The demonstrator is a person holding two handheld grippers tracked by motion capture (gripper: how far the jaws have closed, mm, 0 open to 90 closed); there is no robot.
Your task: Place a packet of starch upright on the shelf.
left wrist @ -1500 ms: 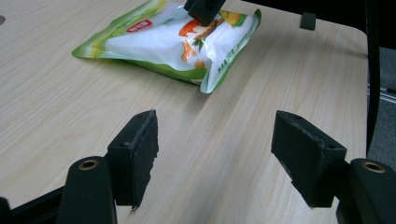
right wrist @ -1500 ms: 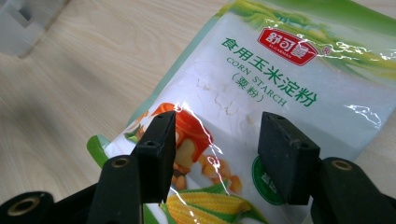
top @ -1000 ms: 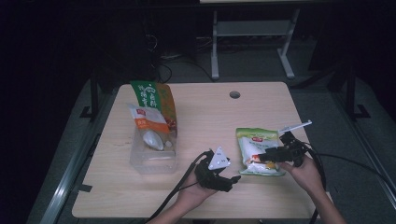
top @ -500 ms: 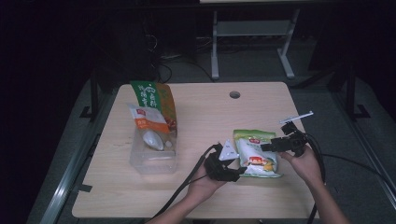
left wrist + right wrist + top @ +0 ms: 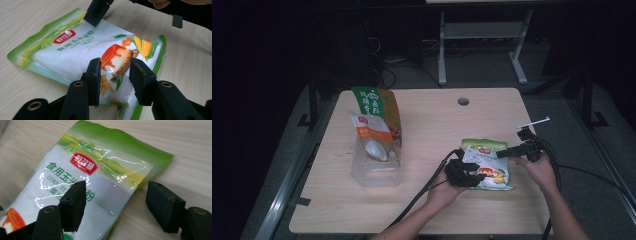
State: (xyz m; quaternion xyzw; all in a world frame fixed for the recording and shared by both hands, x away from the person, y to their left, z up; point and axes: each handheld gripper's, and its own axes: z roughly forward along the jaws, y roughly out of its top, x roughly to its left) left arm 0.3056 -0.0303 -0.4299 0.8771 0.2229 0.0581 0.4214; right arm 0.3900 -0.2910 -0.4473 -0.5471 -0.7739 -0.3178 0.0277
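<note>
Left hand-held gripper: we see its jaws astride the lower, corn-printed end of the starch pouch; they have just been closing. In the left gripper view the pouch bulges up between them, but we cannot tell whether the pads press it yet.
Right hand-held gripper: we find its jaws spread; they have just been opening. One jaw sits over the pouch's printed face, the other beyond its edge, above bare wood.
Starch pouch: we see it lying flat on the tabletop, right of centre, green sealed end away from the person.
Clear box: it stands well apart at the left, holding a white packet and a tall green and orange bag that lean upright.
Tabletop: light wood, with a round hole near the far edge.
</note>
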